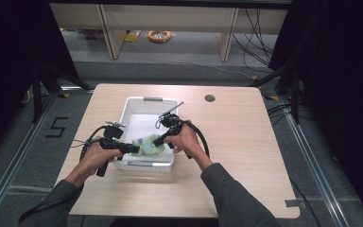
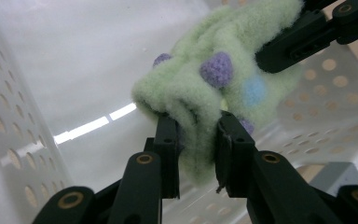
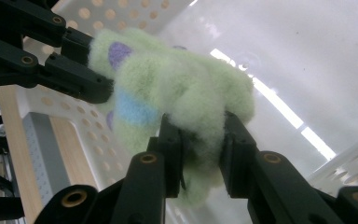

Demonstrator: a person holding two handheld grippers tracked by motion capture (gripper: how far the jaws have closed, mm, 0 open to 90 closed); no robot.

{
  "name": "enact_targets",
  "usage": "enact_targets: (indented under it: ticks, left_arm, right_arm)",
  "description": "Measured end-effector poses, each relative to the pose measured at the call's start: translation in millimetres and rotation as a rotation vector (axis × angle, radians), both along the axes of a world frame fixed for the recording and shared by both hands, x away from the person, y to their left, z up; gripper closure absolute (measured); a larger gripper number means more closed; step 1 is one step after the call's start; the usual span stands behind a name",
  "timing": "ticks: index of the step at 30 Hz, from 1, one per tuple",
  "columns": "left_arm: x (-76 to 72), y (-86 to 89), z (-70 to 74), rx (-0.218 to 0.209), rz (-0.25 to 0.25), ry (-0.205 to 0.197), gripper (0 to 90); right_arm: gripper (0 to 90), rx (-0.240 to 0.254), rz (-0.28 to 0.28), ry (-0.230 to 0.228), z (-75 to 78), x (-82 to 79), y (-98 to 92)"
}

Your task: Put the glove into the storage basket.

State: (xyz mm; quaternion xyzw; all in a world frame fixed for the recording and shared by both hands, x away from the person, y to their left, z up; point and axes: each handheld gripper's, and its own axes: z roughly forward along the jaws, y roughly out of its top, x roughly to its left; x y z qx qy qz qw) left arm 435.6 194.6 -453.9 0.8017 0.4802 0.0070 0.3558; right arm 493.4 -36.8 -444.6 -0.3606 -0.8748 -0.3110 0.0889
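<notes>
Pinching the fuzzy green cloth (image 2: pixel 200 100) from opposite ends, the left gripper (image 2: pixel 196 140) and right gripper (image 3: pixel 198 140) each clamp it — apparently just above the white basket's (image 1: pixel 137 104) floor, perforated walls close around, open table (image 1: pixel 246 142) beyond.

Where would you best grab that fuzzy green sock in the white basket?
Probably by a bunched fold at either end, coming in from the basket's sides. The green sock is soft and crumpled, so folds pinch easily; the left gripper and right gripper each clamp one that way above the white basket.
</notes>
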Motion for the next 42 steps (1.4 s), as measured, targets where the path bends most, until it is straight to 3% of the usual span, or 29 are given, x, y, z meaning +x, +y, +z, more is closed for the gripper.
enact_targets:
  ticks: [2, 5, 10, 11, 17, 20, 21, 28, 36, 39, 42]
  left_arm:
    - [-1.2, -2.4, -2.2, 0.037, 0.009, -0.005, 70.2]
    - [-0.8, -2.7, -2.8, 0.055, 0.003, -0.013, 66.9]
    - [-1.6, -2.1, 1.8, 0.073, 0.032, -0.067, 60.3]
    - [-2.5, -0.5, 6.0, 0.090, 0.036, -0.091, 60.2]
    - [-7.6, 0.0, 16.1, 0.062, 0.039, -0.125, 57.4]
    - [-16.7, -4.9, 18.5, 0.059, 0.062, -0.179, 52.9]
    - [-16.7, -4.9, 18.5, 0.059, 0.062, -0.179, 51.7]
    - [-37.3, -10.9, 26.3, 0.052, 0.016, -0.207, 48.0]
    - [-46.7, -15.2, 30.0, 0.038, 0.012, -0.211, 44.0]
    - [-49.4, -15.7, 31.7, 0.021, 0.016, -0.215, 41.1]
    - [-53.0, -17.3, 33.6, 0.000, 0.025, -0.216, 38.9]
  right_arm:
    - [73.6, -0.019, 0.002, -0.003, -2.9, 0.9, 2.5]
    - [73.5, -0.028, -0.002, 0.009, -5.2, 1.2, 4.3]
    - [73.5, -0.061, 0.002, -0.016, -8.7, 2.7, 7.2]
    - [73.4, -0.091, -0.019, -0.027, -7.2, 1.0, 9.7]
    - [72.3, -0.103, -0.022, -0.041, -6.6, 1.8, 11.5]
    - [69.3, -0.131, -0.041, -0.027, -5.0, 1.3, 13.1]
    - [69.3, -0.131, -0.041, -0.027, -5.0, 1.3, 13.1]
    - [60.5, -0.161, -0.047, -0.071, -1.7, 3.3, 11.8]
    - [55.8, -0.132, -0.052, -0.102, 8.8, 4.9, 3.9]
    - [53.9, -0.103, -0.070, -0.100, 15.1, 1.9, -0.1]
    - [49.8, -0.071, -0.071, -0.134, 23.0, -0.7, -8.7]
